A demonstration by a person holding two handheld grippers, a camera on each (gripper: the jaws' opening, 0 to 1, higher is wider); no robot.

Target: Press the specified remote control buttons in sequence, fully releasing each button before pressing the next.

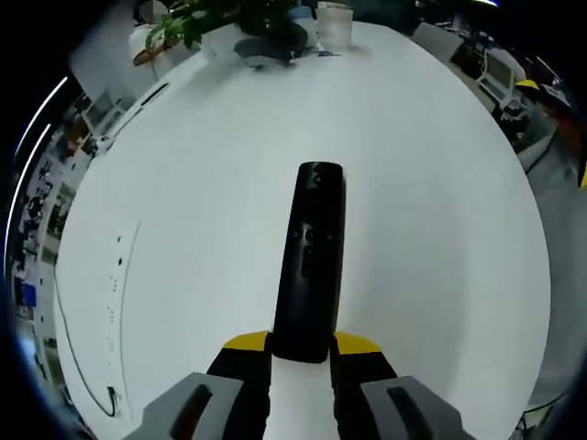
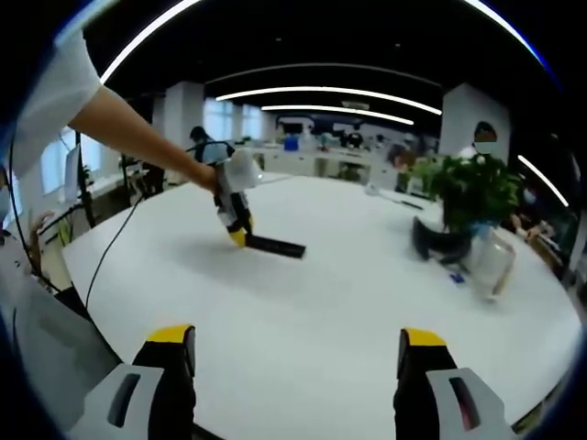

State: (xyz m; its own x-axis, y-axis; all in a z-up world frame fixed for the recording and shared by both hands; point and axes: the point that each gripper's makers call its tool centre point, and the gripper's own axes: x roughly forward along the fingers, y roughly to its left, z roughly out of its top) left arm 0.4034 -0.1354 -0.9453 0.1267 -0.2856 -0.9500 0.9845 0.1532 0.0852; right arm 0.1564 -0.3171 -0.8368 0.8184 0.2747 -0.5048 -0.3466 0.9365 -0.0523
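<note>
A long black remote control (image 1: pixel 310 261) lies on the white table (image 1: pixel 202 183), its near end between the yellow-tipped jaws of my left gripper (image 1: pixel 301 346), which is shut on it. From the right gripper view, the same remote (image 2: pixel 275 246) sticks out flat from the left gripper (image 2: pixel 235 216), held by a person's arm at the table's far left. My right gripper (image 2: pixel 298 353) stands open well back from it, above the table (image 2: pixel 312 312), with nothing between its fingers.
A potted plant (image 2: pixel 468 197) in a dark pot and a clear jug (image 2: pixel 491 257) stand at the table's right end; the same plant (image 1: pixel 248 23) sits at the far edge in the left gripper view. A black cable (image 1: pixel 83 357) runs along the left edge. Office desks lie beyond.
</note>
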